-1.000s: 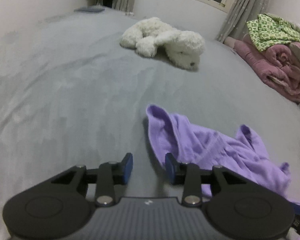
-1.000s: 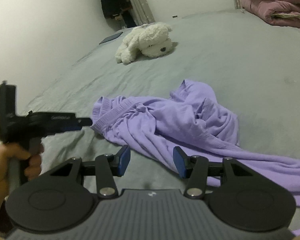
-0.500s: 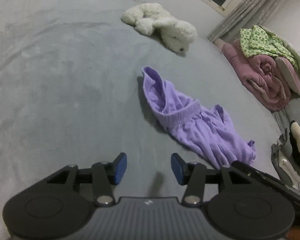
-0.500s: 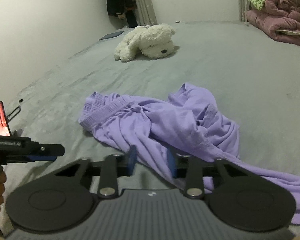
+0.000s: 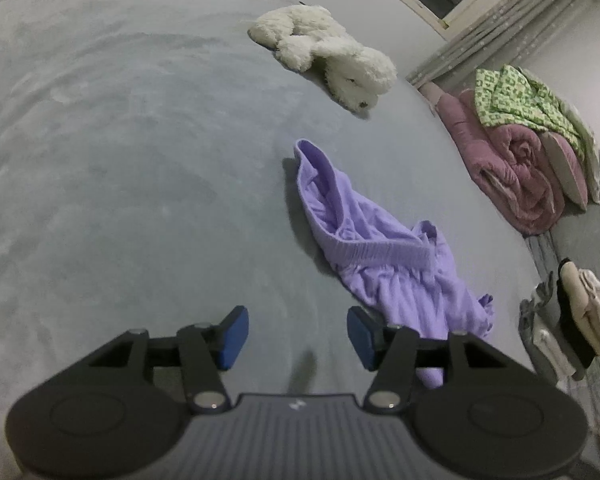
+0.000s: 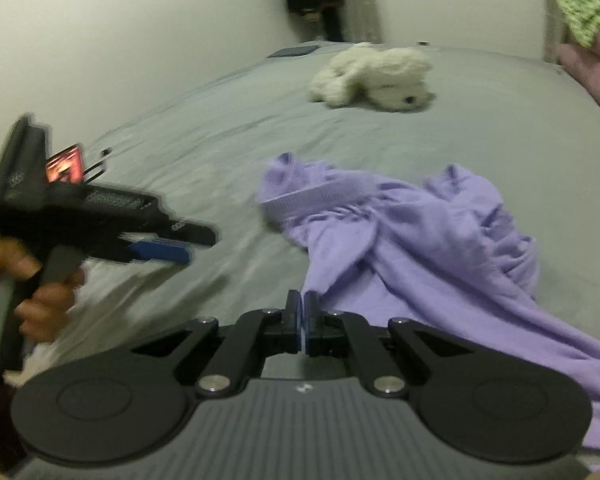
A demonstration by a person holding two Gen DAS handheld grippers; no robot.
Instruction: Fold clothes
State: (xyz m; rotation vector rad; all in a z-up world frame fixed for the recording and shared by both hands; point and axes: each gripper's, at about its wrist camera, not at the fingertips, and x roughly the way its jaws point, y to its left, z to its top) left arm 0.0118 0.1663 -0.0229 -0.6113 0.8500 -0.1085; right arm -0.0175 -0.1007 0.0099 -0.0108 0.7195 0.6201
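A crumpled purple garment (image 5: 384,256) lies mid-bed on the grey bedspread (image 5: 120,160), just ahead of both tongs. The left tongs (image 5: 298,334) are opening over bare bedspread, nothing between them. The right tongs (image 6: 302,326) are pressed closed at the garment's near edge; whether they pinch cloth cannot be told. Only the right view shows the hand (image 6: 32,280) carrying the left tongs; only the left shows folded quilts (image 5: 520,168) at the bed's far edge. Open bedspread spreads leftward.

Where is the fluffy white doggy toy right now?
The white plush dog lies on the grey bed, at the far end near the window, beyond the purple garment; both wrist views show it.
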